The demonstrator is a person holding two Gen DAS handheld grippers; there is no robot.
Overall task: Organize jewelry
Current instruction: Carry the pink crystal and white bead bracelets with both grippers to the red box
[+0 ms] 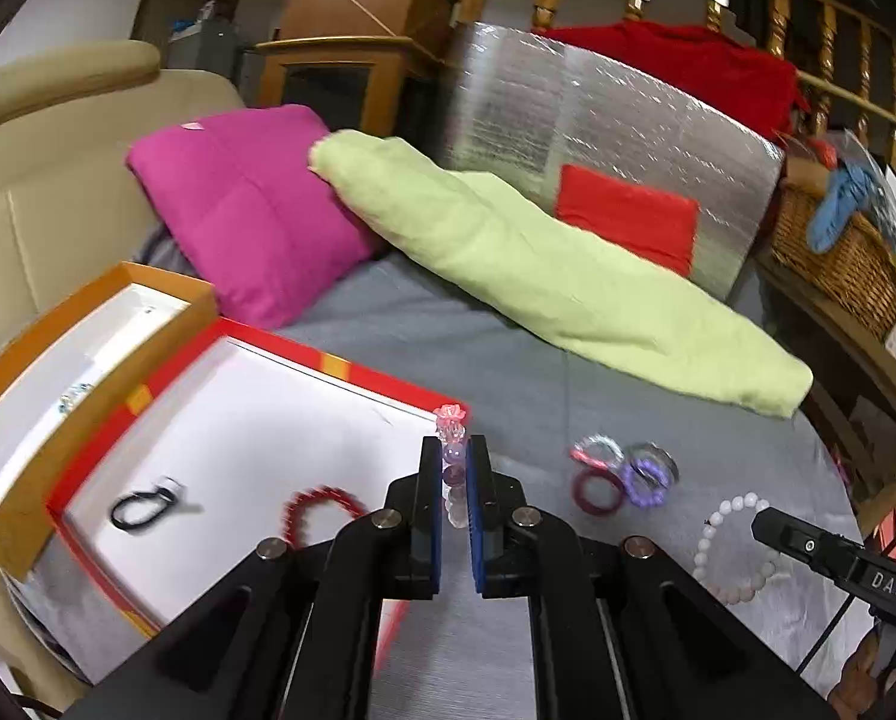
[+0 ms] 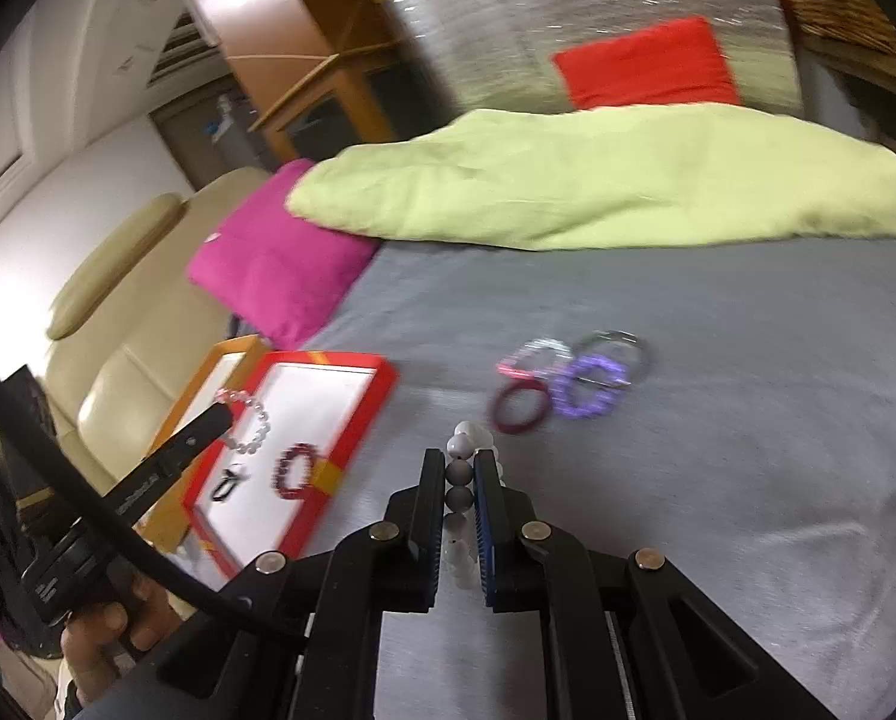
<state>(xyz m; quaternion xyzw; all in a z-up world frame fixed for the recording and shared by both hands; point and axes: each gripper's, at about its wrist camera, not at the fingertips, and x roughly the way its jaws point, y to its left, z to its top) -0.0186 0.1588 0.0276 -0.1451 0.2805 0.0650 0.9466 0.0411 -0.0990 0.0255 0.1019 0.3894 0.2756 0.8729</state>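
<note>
— Where the left gripper [image 1: 454, 468] stands at the lower centre of its own view, what is held?

— A clear beaded bracelet [image 1: 453, 462] with pink and purple beads is clamped between the nearly closed jaws, its pink end rising above the fingertips. From the right wrist view the same bracelet [image 2: 247, 423] is seen dangling from the left gripper [image 2: 223, 414] over the red tray [image 2: 382, 387] at the left of the frame.

— And the right gripper [image 2: 455, 468]?

— A white beaded bracelet [image 2: 463, 480] is pinched between its narrowly parted jaws at the lower centre of the frame; part of the strand is seen draped below the fingers. In the left wrist view that bracelet [image 1: 730, 546] is seen at the lower right, beside the tip of the right gripper [image 1: 766, 525].

— What is seen beyond the tools?

— Inside the red tray [image 1: 340, 363], a dark red beaded bracelet [image 1: 322, 510] and a black band [image 1: 145, 504] are laid on the white lining. An orange box [image 1: 88, 324] is set against the tray at the left. Right of centre, on the grey sheet [image 1: 508, 348], a cluster of loops [image 1: 622, 471] is gathered, touching one another: a maroon ring, a purple one, a pink-and-clear one and a silvery one. Farther up the frame, a green cushion [image 1: 538, 276] and a magenta pillow [image 1: 250, 204] are laid.
</note>
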